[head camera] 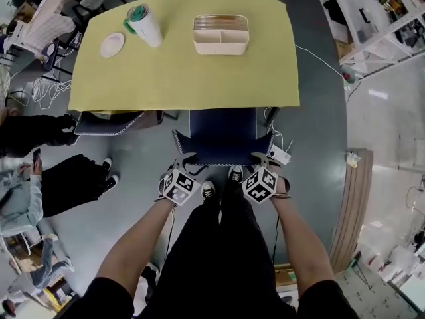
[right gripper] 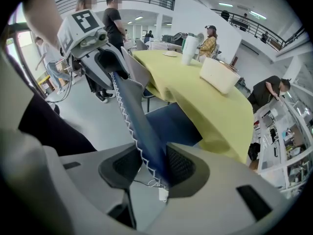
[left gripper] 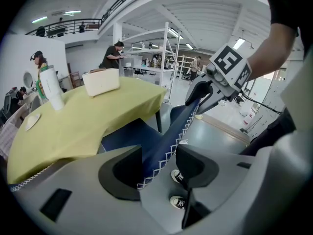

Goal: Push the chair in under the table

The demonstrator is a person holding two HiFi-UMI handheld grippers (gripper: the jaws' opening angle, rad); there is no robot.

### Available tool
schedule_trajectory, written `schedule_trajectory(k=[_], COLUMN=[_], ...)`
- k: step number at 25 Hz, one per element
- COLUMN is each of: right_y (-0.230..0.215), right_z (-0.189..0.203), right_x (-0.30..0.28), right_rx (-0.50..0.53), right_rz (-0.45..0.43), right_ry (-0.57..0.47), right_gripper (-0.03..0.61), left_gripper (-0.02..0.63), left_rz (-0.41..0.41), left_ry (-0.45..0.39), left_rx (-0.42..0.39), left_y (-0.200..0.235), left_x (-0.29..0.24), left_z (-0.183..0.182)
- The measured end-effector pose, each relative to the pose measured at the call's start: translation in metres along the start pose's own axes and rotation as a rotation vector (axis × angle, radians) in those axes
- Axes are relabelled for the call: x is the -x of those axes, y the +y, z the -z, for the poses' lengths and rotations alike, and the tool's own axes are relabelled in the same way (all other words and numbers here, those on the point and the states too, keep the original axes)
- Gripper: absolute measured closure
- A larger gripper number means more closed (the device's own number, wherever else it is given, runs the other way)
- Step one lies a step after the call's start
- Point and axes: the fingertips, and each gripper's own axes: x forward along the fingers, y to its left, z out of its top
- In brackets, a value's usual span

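Observation:
A blue chair [head camera: 222,135] stands at the near edge of the table with the yellow cloth [head camera: 179,78], its seat partly under the tabletop. Its backrest top edge [head camera: 222,159], trimmed with white stitching, runs between my two grippers. My left gripper [head camera: 182,158] is shut on the left end of the backrest [left gripper: 164,141]. The right gripper [head camera: 259,158] is shut on the right end of the backrest [right gripper: 142,136]. Both point steeply down. My legs and shoes stand just behind the chair.
On the table stand a white tumbler [head camera: 145,25], a small plate [head camera: 112,44] and a cream organiser box [head camera: 221,34]. A second chair [head camera: 109,123] sits under the table at the left. People [head camera: 40,178] sit on the left. A wooden board [head camera: 355,205] lies on the floor at the right.

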Motion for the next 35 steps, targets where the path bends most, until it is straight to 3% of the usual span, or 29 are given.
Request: schedule_trajectory(k=[27,35], right_y=[-0.113,-0.126], right_z=[-0.051,-0.057], right_x=[-0.034,-0.037], right_rx=[0.032,0.044], right_rz=[0.006,-0.011], right_ry=[-0.024,-0.021], right_gripper=[0.422,0.422], left_gripper=[0.385,0.385], left_rz=[-0.045,-0.047], left_ry=[-0.020,-0.025], left_rx=[0.011,0.012], left_y=[0.094,0.105], left_x=[-0.044,-0.048], left_z=[-0.068,-0.078])
